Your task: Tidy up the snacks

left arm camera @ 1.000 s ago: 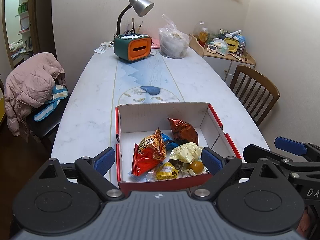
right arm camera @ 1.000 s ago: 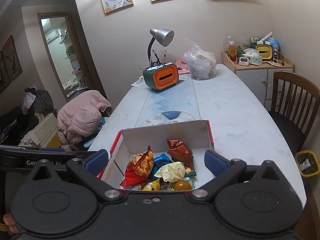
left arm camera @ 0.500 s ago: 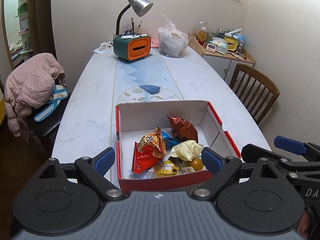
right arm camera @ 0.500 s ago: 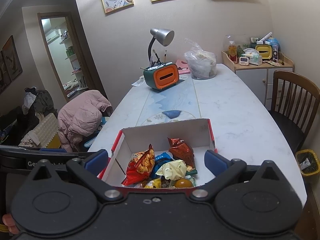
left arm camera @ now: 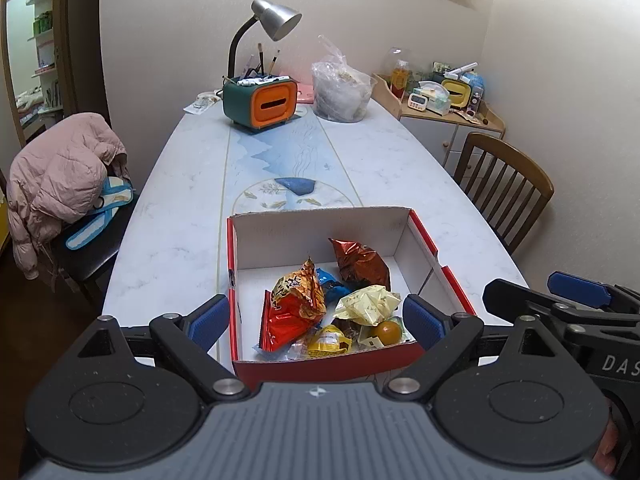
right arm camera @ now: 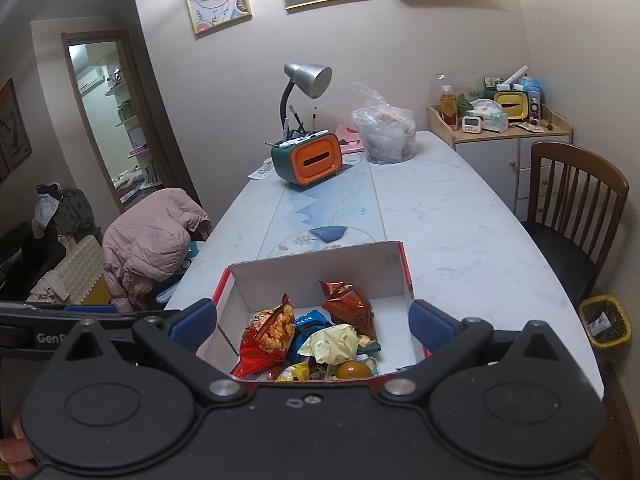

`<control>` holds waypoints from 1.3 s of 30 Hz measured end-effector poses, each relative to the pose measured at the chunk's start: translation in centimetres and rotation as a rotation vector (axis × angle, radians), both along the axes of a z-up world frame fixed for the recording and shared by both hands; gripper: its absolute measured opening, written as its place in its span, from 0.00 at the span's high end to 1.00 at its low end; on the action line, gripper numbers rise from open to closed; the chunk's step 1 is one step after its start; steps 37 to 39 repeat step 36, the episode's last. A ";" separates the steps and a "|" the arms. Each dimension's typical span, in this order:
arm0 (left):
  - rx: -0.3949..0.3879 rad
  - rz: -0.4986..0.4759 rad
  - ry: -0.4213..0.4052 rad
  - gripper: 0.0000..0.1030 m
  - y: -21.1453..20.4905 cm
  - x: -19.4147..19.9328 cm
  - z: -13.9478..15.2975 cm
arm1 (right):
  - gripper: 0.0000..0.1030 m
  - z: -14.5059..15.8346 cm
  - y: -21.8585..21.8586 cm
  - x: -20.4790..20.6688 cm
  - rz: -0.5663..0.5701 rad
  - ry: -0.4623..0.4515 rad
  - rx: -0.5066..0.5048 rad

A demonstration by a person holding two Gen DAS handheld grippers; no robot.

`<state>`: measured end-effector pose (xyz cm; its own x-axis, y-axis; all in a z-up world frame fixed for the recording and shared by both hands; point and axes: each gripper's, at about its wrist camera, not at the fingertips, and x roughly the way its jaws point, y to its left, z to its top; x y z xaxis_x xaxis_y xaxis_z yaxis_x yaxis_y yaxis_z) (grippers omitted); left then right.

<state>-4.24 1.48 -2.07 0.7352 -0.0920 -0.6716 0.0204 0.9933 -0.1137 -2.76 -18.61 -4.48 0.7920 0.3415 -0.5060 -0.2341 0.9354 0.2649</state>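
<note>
While you hold both tongs above the near end of the tabletop (left arm camera: 176,216), each pair stands wide apart and grips nothing. Your left tongs (left arm camera: 316,318) frame one red cardboard box (left arm camera: 320,222) with a white inside; it lies just ahead of and below the blue pads (left arm camera: 208,320), on the tabletop. Your right tongs (right arm camera: 314,320) frame the same box from the other side.

Inside it, counting from the left pad across to the right, you have one red-orange chip bag (left arm camera: 294,306), one small blue packet (left arm camera: 330,282) partly hidden behind it, one yellow-wrapped sweet (left arm camera: 328,340) near the front wall, one brown foil bag (left arm camera: 362,266) farther in, one pale yellow crumpled wrapper (left arm camera: 368,302), and one round orange piece (left arm camera: 390,332) by the front wall. More small wrappers lie under these; their number cannot be told. All of them crowd the near half of the box, between the two pads.

Well ahead of the tongs stand one green-and-orange holder (left arm camera: 260,106) with one grey desk lamp (left arm camera: 272,20) behind it, and to its right one clear plastic bag (left arm camera: 340,90). Off to the left of the left tongs one pink jacket (left arm camera: 60,176) hangs over a chair; off to the right stands one wooden chair (left arm camera: 504,184).
</note>
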 end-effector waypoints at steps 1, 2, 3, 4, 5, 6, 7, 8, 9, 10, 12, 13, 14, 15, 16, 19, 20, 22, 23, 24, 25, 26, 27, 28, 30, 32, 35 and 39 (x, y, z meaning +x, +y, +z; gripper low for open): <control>0.002 0.000 -0.001 0.09 0.0 0.0 0.0 | 0.00 0.0 0.0 0.1 0.001 0.004 -0.001; 0.002 0.001 -0.001 0.09 -0.1 0.0 0.0 | 0.00 -0.1 0.1 0.1 0.004 0.008 0.002; 0.004 0.001 -0.001 0.09 -0.1 -0.1 0.0 | 0.00 -0.1 0.1 0.1 0.006 0.010 0.002; 0.003 0.001 -0.002 0.09 -0.1 -0.1 0.1 | 0.00 -0.1 0.1 0.1 0.008 0.011 0.000; 0.003 0.001 -0.002 0.09 -0.1 -0.1 0.1 | 0.00 -0.1 0.2 0.2 0.009 0.011 0.000; 0.004 0.002 -0.002 0.09 -0.1 -0.1 0.1 | 0.00 -0.1 0.2 0.2 0.010 0.011 -0.001; 0.006 0.003 -0.002 0.09 -0.1 -0.1 0.1 | 0.00 -0.1 0.2 0.2 0.009 0.011 -0.001; 0.006 0.003 0.000 0.09 -0.1 -0.1 0.1 | 0.00 -0.1 0.2 0.2 0.010 0.012 -0.001; 0.005 0.003 0.002 0.09 0.0 -0.1 0.1 | 0.00 -0.1 0.2 0.2 0.011 0.012 -0.001; 0.005 0.003 0.003 0.09 0.1 0.0 0.2 | 0.00 -0.1 0.2 0.2 0.012 0.013 -0.001; 0.006 0.003 0.006 0.09 0.2 0.0 0.3 | 0.00 -0.1 0.3 0.2 0.015 0.016 -0.001; 0.007 0.003 0.007 0.09 0.3 0.1 0.3 | 0.00 -0.1 0.3 0.2 0.015 0.017 -0.002; 0.009 0.002 0.007 0.09 0.4 0.0 0.3 | 0.00 -0.1 0.3 0.2 0.016 0.019 -0.002; 0.010 0.002 0.008 0.09 0.5 0.0 0.3 | 0.00 -0.1 0.4 0.3 0.016 0.021 -0.002; 0.010 0.001 0.010 0.09 0.6 0.1 0.3 | 0.00 -0.1 0.4 0.3 0.016 0.024 -0.003; 0.006 -0.002 0.019 0.09 0.6 0.2 0.0 | 0.00 -0.2 0.5 0.5 0.016 0.034 -0.006; 0.004 -0.003 0.022 0.09 0.7 0.3 0.0 | 0.00 -0.2 0.6 0.5 0.015 0.039 -0.008; -0.001 -0.007 0.025 0.09 0.8 0.3 -0.2 | 0.00 -0.2 0.6 0.5 0.013 0.044 -0.013; -0.004 -0.009 0.027 0.09 0.9 0.4 -0.2 | 0.00 -0.2 0.7 0.5 0.012 0.046 -0.016; -0.007 -0.011 0.028 0.09 0.9 0.5 -0.3 | 0.00 -0.2 0.7 0.5 0.010 0.048 -0.019; -0.010 -0.013 0.030 0.09 0.9 0.6 -0.3 | 0.00 -0.2 0.7 0.5 0.009 0.049 -0.023; -0.012 -0.016 0.031 0.09 0.9 0.6 -0.4 | 0.00 -0.2 0.7 0.6 0.006 0.051 -0.026; -0.014 -0.019 0.031 0.09 0.9 0.5 -0.5 | 0.00 -0.1 0.7 0.6 0.004 0.053 -0.029; -0.017 -0.022 0.031 0.09 0.9 0.6 -0.5 | 0.00 -0.1 0.7 0.6 0.000 0.054 -0.033; -0.022 -0.029 0.031 0.09 0.9 0.7 -0.6 | 0.00 -0.1 0.7 0.5 -0.004 0.053 -0.041; -0.028 -0.035 0.029 0.09 0.9 0.9 -0.6 | 0.00 0.1 0.7 0.5 -0.008 0.052 -0.049; -0.037 -0.046 0.027 0.09 0.7 1.0 -0.6 | 0.00 0.3 0.6 0.4 -0.018 0.052 -0.058; -0.038 -0.049 0.026 0.09 0.6 1.1 -0.6 | 0.00 0.4 0.6 0.4 -0.021 0.052 -0.060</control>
